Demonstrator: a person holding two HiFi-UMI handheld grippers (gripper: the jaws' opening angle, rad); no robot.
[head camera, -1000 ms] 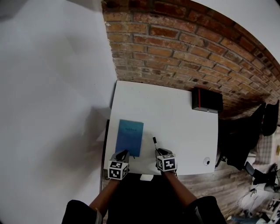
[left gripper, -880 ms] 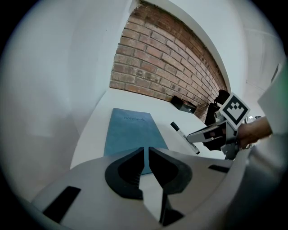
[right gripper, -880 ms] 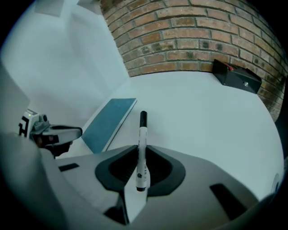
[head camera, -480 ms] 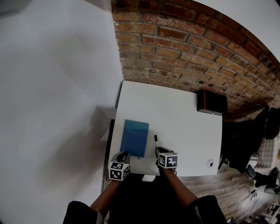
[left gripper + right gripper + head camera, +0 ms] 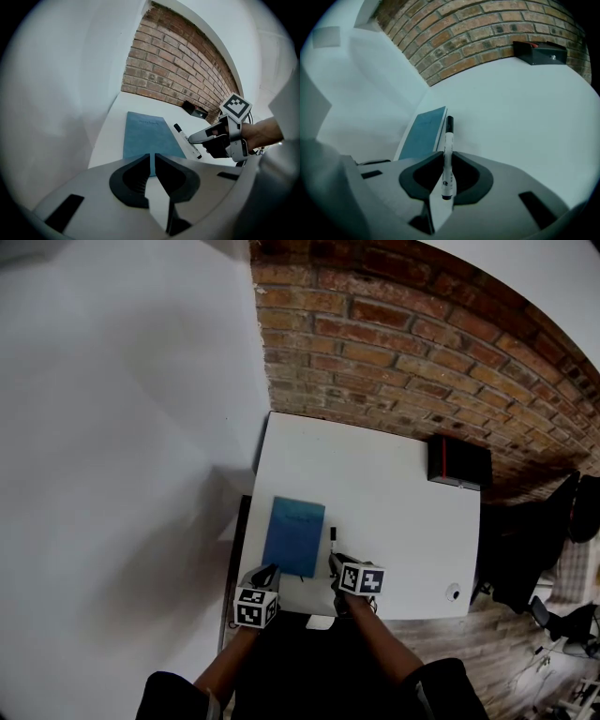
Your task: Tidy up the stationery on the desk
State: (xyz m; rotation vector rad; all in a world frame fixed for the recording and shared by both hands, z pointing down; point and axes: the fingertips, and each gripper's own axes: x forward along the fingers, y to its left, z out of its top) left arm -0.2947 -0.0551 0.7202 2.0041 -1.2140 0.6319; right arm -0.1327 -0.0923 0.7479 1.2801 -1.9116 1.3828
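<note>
While right gripper (image 5: pixel 335 562) clamps marker (image 5: pixel 448 150), left gripper (image 5: pixel 267 571) closed empty, near notebook (image 5: pixel 294 536)

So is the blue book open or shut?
Shut. The notebook lies flat on the desk with its blue cover facing up.

Bare desk (image 5: pixel 384 493) between notebook (image 5: pixel 293 535) and black box (image 5: pixel 458 462)

White desk (image 5: pixel 384 474) with blue notebook (image 5: pixel 294 536), black box (image 5: pixel 459 463)
</note>
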